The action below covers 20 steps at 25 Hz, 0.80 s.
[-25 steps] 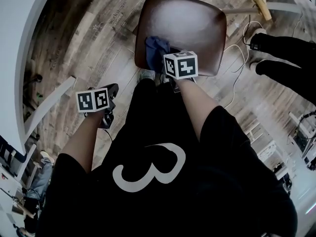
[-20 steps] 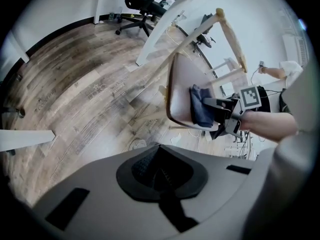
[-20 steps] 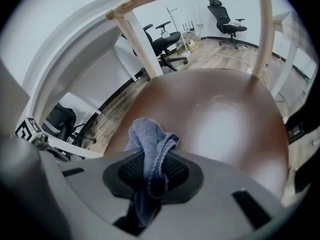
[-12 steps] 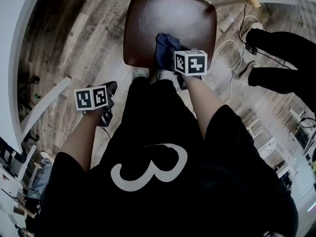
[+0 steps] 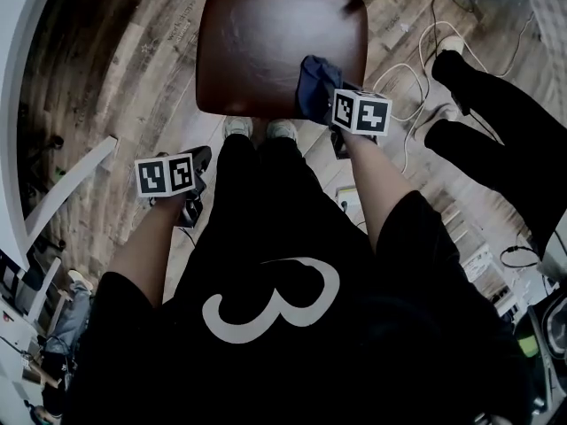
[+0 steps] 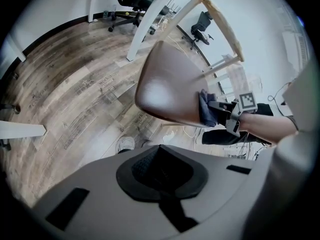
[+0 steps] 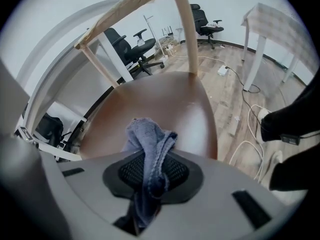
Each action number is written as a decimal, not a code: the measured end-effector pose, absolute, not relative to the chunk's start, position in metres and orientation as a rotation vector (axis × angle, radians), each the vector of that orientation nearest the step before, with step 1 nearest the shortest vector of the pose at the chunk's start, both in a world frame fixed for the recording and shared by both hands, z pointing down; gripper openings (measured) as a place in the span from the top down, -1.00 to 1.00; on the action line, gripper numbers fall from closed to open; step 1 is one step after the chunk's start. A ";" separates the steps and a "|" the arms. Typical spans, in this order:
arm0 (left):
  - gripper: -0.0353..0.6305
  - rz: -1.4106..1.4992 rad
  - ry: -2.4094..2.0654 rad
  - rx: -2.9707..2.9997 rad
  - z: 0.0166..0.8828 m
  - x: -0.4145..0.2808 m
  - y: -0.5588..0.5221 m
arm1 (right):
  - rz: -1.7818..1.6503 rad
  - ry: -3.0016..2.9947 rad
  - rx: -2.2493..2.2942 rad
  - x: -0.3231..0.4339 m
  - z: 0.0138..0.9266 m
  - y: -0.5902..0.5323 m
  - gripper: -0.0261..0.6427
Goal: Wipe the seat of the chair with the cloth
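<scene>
- Head view: 1 brown chair seat (image 5: 266, 42); 1 blue cloth (image 5: 317, 82) lying on the seat's near-right corner; right gripper (image 5: 326, 104) clamped on it, marker cube just behind; left gripper (image 5: 197, 171) hangs low at the person's side, well apart from the chair; 2 shoes (image 5: 237, 127) at the seat's near edge; a 2nd person's dark legs (image 5: 483, 131) at right, white cables (image 5: 416, 56) on the floor beside them.
- Left gripper view: jaws together w/ nothing between; it faces the seat (image 6: 170, 89) from off to the side; cloth (image 6: 206, 109) seen at the seat's edge w/ the other gripper on it.
- Right gripper view: jaws pinched on a fold of cloth (image 7: 147, 149); a bunch sticks out front onto the seat (image 7: 165, 104); wooden backrest frame (image 7: 125, 9) beyond; 2 black office chairs (image 7: 125, 44) far back.
- Step in hand, prob. a wiping stroke at the corner; to do it well: press the bunch flat to the seat, sweep in overlapping passes toward the untouched far-left area, don't let the cloth slip off the edge; grip looks firm enough.
</scene>
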<state>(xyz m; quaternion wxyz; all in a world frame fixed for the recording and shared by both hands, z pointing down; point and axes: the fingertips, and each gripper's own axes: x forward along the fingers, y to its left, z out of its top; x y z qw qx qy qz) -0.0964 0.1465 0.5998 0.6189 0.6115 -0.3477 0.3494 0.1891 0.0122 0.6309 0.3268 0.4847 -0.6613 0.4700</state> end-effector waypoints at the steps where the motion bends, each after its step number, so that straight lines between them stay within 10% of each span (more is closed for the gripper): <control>1: 0.86 0.802 -0.801 1.408 0.599 -0.091 0.146 | 1.232 -1.728 1.278 0.198 0.631 0.014 0.71; 20: 0.86 0.632 -0.858 1.460 0.555 -0.016 0.143 | 1.258 -1.795 1.335 0.273 0.594 0.033 0.72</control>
